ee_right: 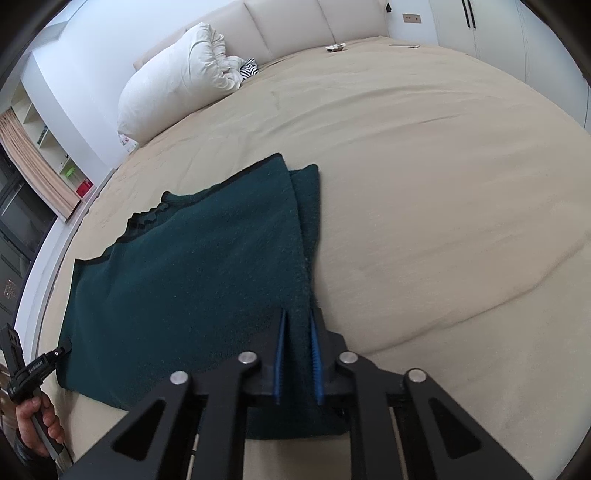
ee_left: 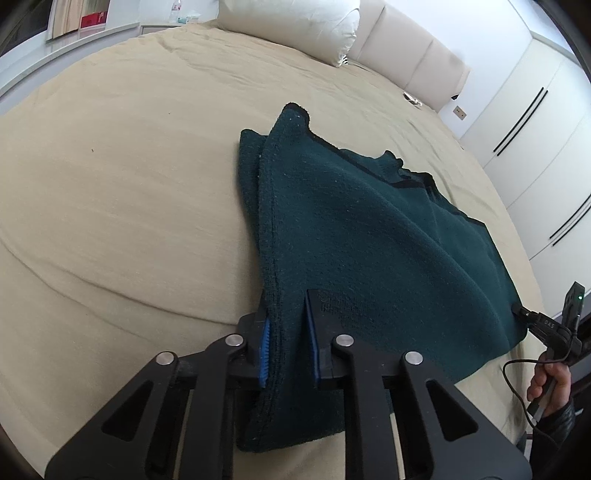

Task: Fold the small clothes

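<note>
A dark green knitted garment (ee_left: 369,229) (ee_right: 192,266) with black trim lies partly folded on the beige bed (ee_left: 129,184) (ee_right: 443,184). My left gripper (ee_left: 288,314) is shut on the garment's near left edge, with the thick cloth pinched between its blue pads. My right gripper (ee_right: 298,314) is shut on the near right edge in the same way. In the left wrist view the right gripper (ee_left: 521,310) shows at the cloth's far right corner, held by a hand (ee_left: 550,384). In the right wrist view the left gripper (ee_right: 64,347) sits at the cloth's left corner.
A white pillow (ee_left: 291,26) (ee_right: 173,81) leans on the padded headboard (ee_left: 413,59) at the far end of the bed. White wardrobe doors (ee_left: 535,147) stand beside the bed. Small items (ee_right: 335,47) lie near the headboard. Shelves and a curtain (ee_right: 40,162) are at the left.
</note>
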A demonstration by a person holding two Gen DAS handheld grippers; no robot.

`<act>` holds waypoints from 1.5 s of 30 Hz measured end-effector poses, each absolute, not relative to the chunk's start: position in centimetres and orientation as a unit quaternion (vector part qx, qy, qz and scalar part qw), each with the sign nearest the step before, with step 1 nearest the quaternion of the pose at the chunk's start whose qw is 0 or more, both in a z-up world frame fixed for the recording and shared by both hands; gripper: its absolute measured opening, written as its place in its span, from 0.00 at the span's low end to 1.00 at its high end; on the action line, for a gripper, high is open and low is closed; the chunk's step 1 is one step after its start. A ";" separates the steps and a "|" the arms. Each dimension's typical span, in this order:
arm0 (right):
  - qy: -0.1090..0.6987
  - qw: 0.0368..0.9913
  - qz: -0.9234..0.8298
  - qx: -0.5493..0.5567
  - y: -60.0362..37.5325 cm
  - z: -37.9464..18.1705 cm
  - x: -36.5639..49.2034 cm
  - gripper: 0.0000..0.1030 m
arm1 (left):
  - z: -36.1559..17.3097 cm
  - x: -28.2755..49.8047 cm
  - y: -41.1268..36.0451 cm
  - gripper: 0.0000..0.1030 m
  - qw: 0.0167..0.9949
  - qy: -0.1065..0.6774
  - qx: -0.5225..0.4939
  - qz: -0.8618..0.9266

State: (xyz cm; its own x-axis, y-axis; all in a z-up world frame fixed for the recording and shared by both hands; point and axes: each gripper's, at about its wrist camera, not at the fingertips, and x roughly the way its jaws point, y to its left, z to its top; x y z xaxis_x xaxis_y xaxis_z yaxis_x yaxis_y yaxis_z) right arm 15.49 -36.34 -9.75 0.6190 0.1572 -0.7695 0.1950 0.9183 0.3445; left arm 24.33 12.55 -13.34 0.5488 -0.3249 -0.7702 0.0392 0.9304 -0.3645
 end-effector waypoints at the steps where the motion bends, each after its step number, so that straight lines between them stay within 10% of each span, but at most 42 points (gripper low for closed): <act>1: 0.435 0.877 -0.012 0.205 -36.4 -9.8 15.4 0.10 | -13.3 24.1 12.7 0.13 0.866 0.463 -0.155 -0.106; 45: 0.404 0.873 -0.033 0.271 -38.3 -11.9 13.4 0.08 | -13.7 20.6 14.4 0.09 0.863 0.456 -0.196 -0.094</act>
